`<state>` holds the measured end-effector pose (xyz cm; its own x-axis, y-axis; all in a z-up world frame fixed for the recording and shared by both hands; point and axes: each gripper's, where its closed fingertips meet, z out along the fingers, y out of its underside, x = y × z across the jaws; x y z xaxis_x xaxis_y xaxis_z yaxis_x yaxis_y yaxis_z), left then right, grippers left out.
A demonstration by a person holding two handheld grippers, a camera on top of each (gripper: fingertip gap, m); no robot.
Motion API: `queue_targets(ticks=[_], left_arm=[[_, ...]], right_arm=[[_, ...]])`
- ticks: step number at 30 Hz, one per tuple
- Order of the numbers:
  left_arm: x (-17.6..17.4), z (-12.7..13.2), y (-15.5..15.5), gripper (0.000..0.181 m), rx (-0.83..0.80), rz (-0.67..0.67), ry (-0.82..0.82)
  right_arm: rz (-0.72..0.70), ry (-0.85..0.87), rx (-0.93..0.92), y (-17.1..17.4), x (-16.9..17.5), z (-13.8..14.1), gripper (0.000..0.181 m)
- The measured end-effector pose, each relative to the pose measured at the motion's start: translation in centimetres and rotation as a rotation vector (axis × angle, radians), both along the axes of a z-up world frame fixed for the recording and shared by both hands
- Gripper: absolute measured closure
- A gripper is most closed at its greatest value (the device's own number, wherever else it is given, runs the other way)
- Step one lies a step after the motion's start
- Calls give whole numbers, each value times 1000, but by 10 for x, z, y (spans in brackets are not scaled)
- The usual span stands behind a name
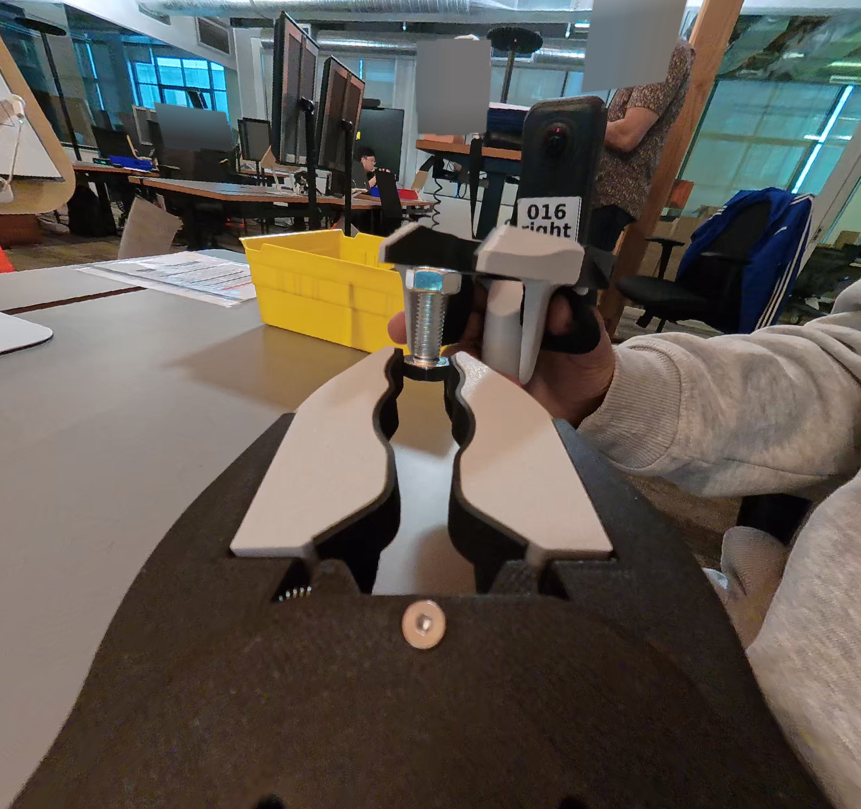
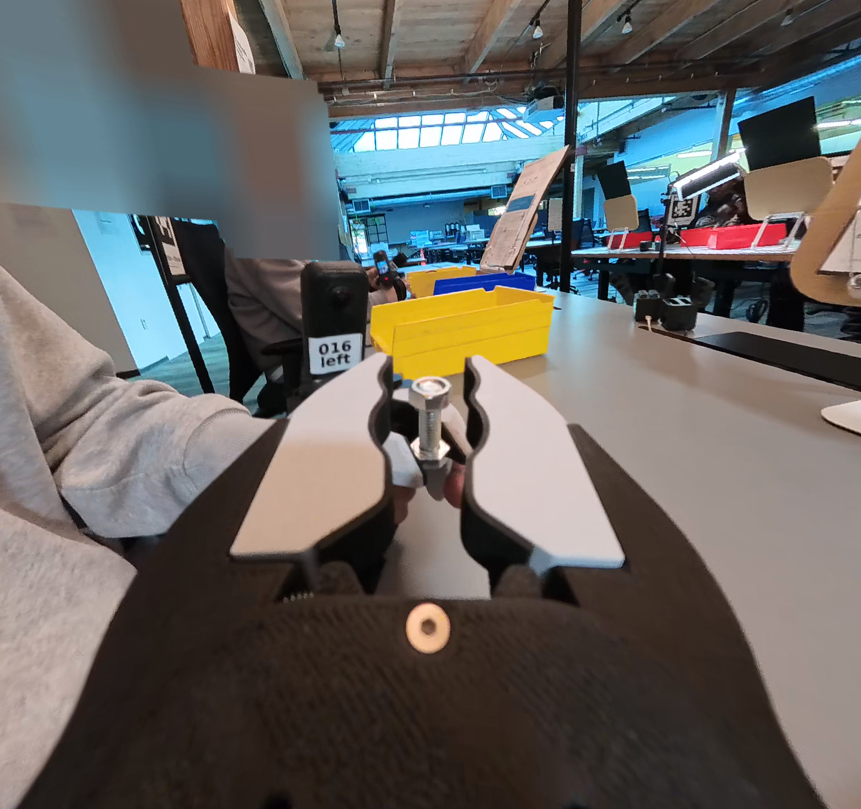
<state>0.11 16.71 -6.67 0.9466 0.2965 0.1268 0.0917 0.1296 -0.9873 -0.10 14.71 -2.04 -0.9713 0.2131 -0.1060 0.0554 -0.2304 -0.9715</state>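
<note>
A silver hex bolt [image 1: 425, 316] stands upright, head up, with its threaded end in a nut [image 1: 425, 367]. My left gripper [image 1: 425, 365] is shut on the nut and holds it above the grey table [image 1: 116, 414]. My right gripper [image 1: 480, 256] sits level just above the bolt head, held by a hand [image 1: 573, 381] in a grey sleeve. In the right wrist view my right gripper [image 2: 426, 367] is open, its fingertips standing wide on either side of the bolt head [image 2: 431, 391] without touching it. The left gripper [image 2: 424, 472] grips the nut [image 2: 428, 453] below.
A yellow bin [image 1: 321, 293] stands on the table behind the bolt; it also shows in the right wrist view [image 2: 466, 325], with a blue bin [image 2: 484, 281] behind it. Papers in a sleeve [image 1: 177, 274] lie far left. A white stand base [image 2: 843, 419] and black blocks [image 2: 666, 309] sit right. Some 5 cm of space lies between my two pairs of fingers.
</note>
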Motion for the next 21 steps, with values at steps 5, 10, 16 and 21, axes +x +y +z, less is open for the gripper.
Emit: queue_targets(ticks=[5, 10, 16, 21], left_arm=[[-2, 5, -2, 162, 25, 6, -1], [-6, 9, -7, 162, 60, 18, -15], [-7, 5, -4, 162, 55, 9, -22], [-6, 6, -6, 162, 60, 10, -25]], right_arm=[[-30, 18, 45, -1, -1, -6, 151], [-139, 24, 58, 13, -16, -6, 167], [-95, 11, 28, 12, -10, -2, 162], [-52, 6, 27, 3, -5, -4, 160]])
